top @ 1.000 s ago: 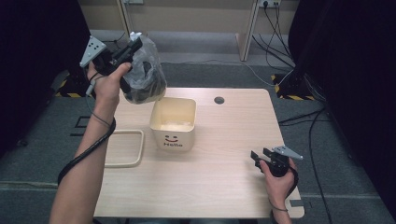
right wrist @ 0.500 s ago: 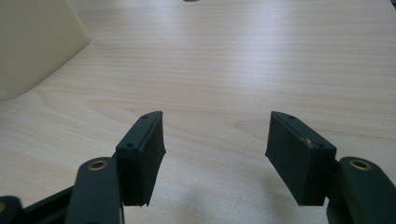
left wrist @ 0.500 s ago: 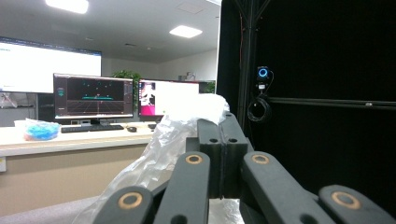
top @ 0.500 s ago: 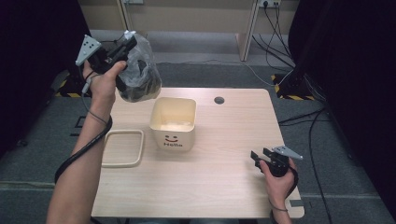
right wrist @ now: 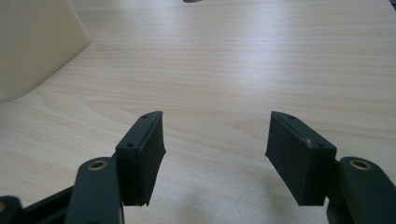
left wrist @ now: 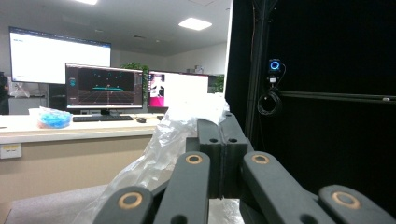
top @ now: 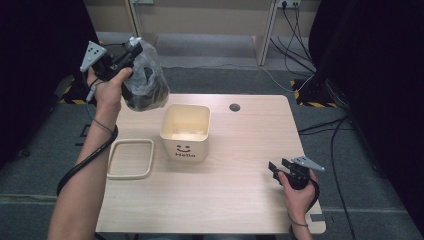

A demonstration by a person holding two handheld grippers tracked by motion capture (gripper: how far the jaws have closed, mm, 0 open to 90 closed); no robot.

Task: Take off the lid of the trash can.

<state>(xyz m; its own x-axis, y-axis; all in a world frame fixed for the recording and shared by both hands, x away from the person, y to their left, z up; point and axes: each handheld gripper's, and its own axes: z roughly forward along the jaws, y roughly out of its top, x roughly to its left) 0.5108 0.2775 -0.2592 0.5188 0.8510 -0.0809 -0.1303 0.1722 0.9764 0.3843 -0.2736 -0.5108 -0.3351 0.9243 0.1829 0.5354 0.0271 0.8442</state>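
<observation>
plastic bag (top: pixel 145 82): your left claw (top: pixel 131 51) pinches its neck, holding it high beside the bin (top: pixel 185 131); your right claw (top: pixel 276 170) rests spread on the table (top: pixel 240 200).

Wooden table (top: pixel 240 200) mostly bare across the right half and the whole near edge, wide room there for a hand to pass. Standing near the middle, a cream bin (top: pixel 185 131), open at the top, nothing over its mouth. Just left of it, lying flat, a cream lid frame (top: pixel 131 158), a narrow strip of bare wood between the two. Raised above the far left corner, a plastic bag (top: pixel 145 85) pinched in the closed left gripper (top: pixel 131 51), hanging just beside the bin's far left rim. Resting low at the near right, the right gripper (top: pixel 277 169), jaws apart, bare wood between them, well clear of the bin.
</observation>
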